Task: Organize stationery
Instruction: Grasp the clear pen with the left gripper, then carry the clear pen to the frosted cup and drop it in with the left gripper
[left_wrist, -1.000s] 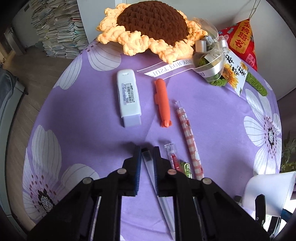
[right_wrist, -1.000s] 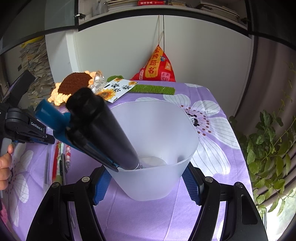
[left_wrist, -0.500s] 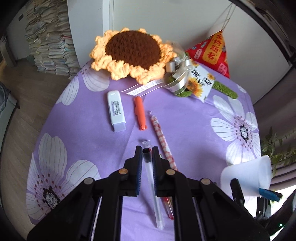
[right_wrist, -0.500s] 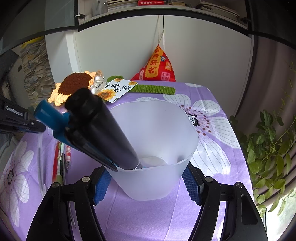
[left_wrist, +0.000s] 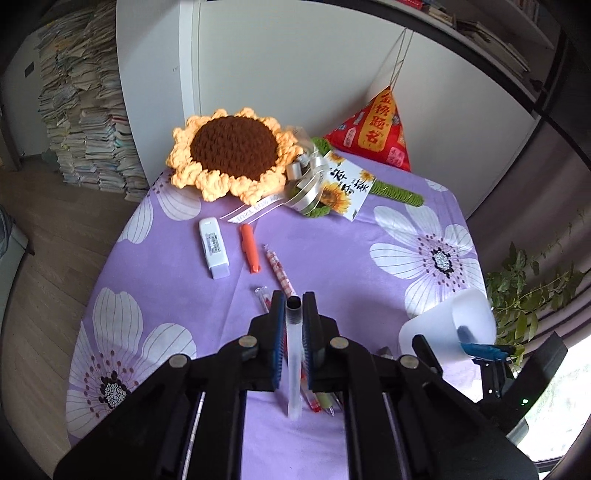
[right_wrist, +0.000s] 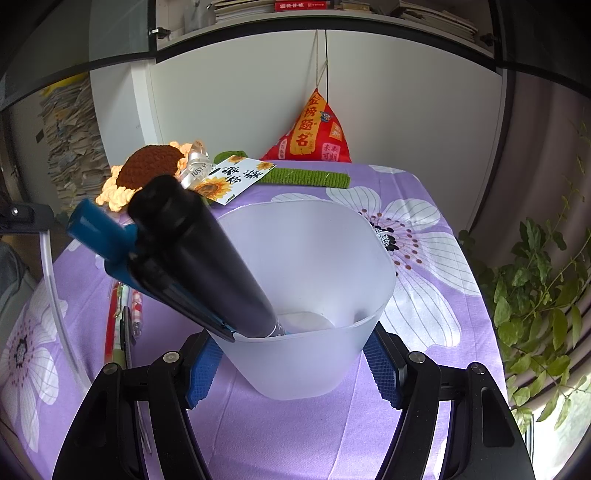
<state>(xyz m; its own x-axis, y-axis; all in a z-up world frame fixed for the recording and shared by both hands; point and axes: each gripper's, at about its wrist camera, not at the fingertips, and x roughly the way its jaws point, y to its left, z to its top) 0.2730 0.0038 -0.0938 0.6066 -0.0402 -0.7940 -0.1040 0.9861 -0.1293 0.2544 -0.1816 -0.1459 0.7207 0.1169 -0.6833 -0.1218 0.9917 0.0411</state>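
Note:
My left gripper (left_wrist: 294, 300) is shut on a clear pen (left_wrist: 294, 354) with a black end, and the pen hangs above the purple tablecloth (left_wrist: 332, 251). Below it lie a red pen and a green pen (left_wrist: 325, 402). Farther off lie a red-checked pen (left_wrist: 279, 269), an orange pen (left_wrist: 249, 247) and a white correction tape (left_wrist: 214, 247). My right gripper (right_wrist: 291, 365) is shut on a frosted white cup (right_wrist: 314, 280), its blue pads pressing both sides. A thick black marker (right_wrist: 192, 251) and a blue pen (right_wrist: 96, 229) lean in the cup. The cup (left_wrist: 454, 328) stands to the right of the left gripper.
A crochet sunflower (left_wrist: 232, 151), a sunflower card (left_wrist: 345, 188), a green crochet stem (right_wrist: 306, 177) and a red pyramid cushion (left_wrist: 376, 133) fill the table's far end. A leafy plant (right_wrist: 535, 295) stands past the right edge. Paper stacks (left_wrist: 85, 122) rise at the far left.
My left gripper has risen and tilted with the clear pen, lifting it off the cloth, so more of the table shows. The right gripper and the cup have not moved.

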